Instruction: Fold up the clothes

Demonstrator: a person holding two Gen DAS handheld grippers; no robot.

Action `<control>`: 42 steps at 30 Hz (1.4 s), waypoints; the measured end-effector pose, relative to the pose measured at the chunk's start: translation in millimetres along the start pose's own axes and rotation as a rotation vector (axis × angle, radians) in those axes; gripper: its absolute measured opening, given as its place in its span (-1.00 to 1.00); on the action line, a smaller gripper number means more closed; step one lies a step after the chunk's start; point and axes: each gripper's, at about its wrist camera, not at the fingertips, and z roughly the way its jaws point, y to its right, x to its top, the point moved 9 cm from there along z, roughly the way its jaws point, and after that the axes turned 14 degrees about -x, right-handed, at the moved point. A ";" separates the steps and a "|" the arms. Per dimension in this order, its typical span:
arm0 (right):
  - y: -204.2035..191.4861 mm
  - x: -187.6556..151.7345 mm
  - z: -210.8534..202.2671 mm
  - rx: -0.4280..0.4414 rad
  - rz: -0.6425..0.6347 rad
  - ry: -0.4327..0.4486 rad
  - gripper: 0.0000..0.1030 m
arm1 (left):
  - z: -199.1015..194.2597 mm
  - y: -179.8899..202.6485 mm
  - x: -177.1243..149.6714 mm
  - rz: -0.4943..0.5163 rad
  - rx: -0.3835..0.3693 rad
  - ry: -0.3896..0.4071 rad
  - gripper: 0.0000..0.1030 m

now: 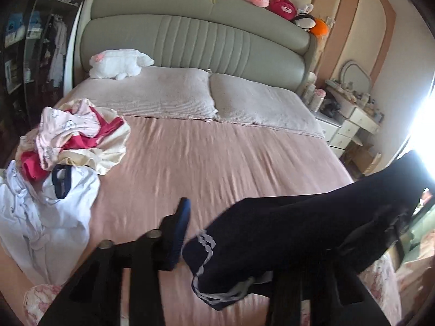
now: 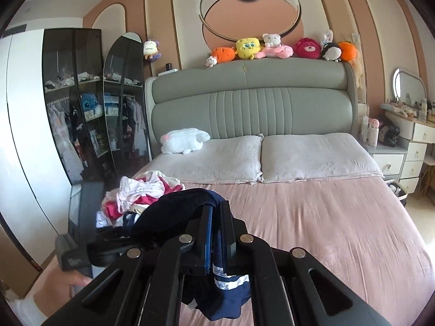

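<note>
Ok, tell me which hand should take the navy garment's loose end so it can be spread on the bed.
Left. The right fingers are already clamped on the navy garment, holding it up above the bed. The one visible left finger sits right beside its hanging trimmed end.

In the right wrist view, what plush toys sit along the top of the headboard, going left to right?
Small white plush → orange carrot → yellow sponge → pink-and-white bear → red bear → black-and-white plush → orange plush.

clothes pile (image 2: 141,198) on bed (image 2: 312,217) left, pillows (image 2: 312,157) behind
</note>
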 end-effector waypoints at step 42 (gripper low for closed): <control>-33.9 2.7 46.0 0.120 -0.097 0.007 -0.85 | 31.0 42.9 -19.4 0.405 0.092 -0.173 -0.80</control>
